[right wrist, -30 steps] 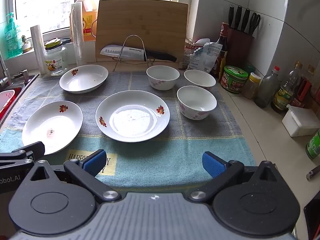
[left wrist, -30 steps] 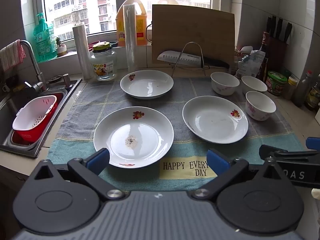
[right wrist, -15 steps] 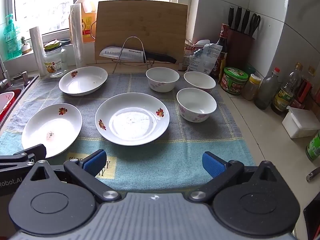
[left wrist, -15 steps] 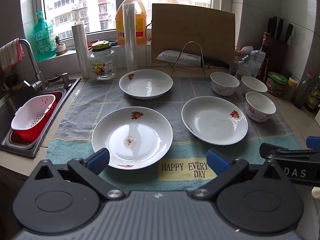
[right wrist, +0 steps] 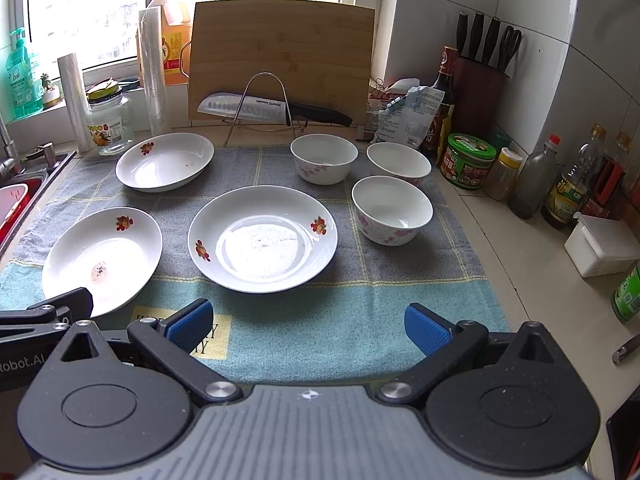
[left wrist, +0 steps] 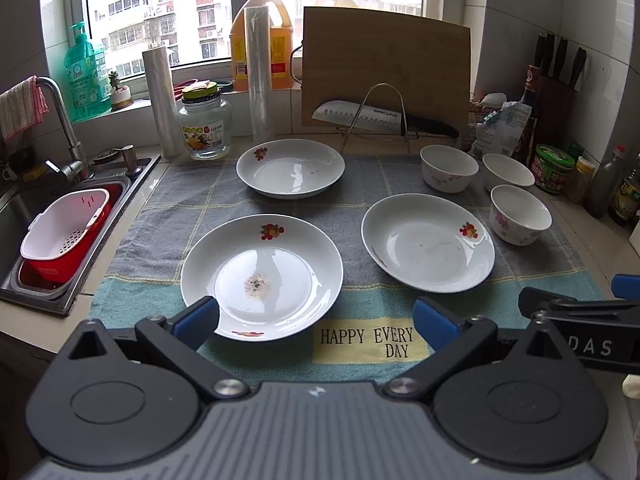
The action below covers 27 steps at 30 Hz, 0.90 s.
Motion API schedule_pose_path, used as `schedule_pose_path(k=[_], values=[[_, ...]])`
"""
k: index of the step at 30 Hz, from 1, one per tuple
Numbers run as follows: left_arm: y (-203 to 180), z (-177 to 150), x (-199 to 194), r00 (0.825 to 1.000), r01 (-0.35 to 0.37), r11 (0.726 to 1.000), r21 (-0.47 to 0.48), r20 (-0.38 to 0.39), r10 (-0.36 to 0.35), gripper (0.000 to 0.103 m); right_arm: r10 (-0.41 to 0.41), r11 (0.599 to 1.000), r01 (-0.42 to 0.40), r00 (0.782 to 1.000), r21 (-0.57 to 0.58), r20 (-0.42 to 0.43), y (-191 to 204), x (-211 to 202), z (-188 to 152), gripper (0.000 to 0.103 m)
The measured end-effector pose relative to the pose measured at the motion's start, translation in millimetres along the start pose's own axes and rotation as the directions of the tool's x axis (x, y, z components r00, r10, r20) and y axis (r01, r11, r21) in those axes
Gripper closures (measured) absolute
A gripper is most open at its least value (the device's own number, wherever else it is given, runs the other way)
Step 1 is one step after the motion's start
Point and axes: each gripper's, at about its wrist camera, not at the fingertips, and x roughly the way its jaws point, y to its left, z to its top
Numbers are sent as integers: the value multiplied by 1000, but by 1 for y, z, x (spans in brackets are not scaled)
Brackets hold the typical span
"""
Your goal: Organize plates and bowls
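The left hand-held gripper (left wrist: 316,322) hangs low over the near edge of the surface, level and pointing toward the window, its blue-padded fingers (left wrist: 198,318) spread wide with nothing between them; the left pad overlaps the near rim of the white round plate with a dried food spot at its centre (left wrist: 262,276), though whether it touches cannot be told. The right hand-held gripper (right wrist: 308,326) sits in the same level, forward-facing pose just to the right, jaws likewise wide apart and empty above the blue-green end of the grey checked towel printed "HAPPY EVERY DAY" (left wrist: 362,342) that covers the surface. Ahead of it lies a second white round plate with two red flower prints on its rim (right wrist: 262,238), and a third white shallow plate with one flower print (right wrist: 166,162) rests farther back to the left, near a clear glass jar with a yellow-green lid (right wrist: 108,124). Three white ceramic bowls with pink flower patterns stand clustered at the towel's right side: the back-left bowl (right wrist: 324,158), the back-right bowl (right wrist: 398,164) and the nearest bowl (right wrist: 392,210), all upright and apart from the plates. A bamboo cutting board (right wrist: 282,60) leans upright behind them.
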Motion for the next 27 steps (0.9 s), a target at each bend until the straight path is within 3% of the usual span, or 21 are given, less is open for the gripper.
schedule_pose_path(k=[27], values=[[6,3,4,1000,11,1000,-23,-1,-11,1,4,1000,-4,1000,5,-10,2,1,2,0]])
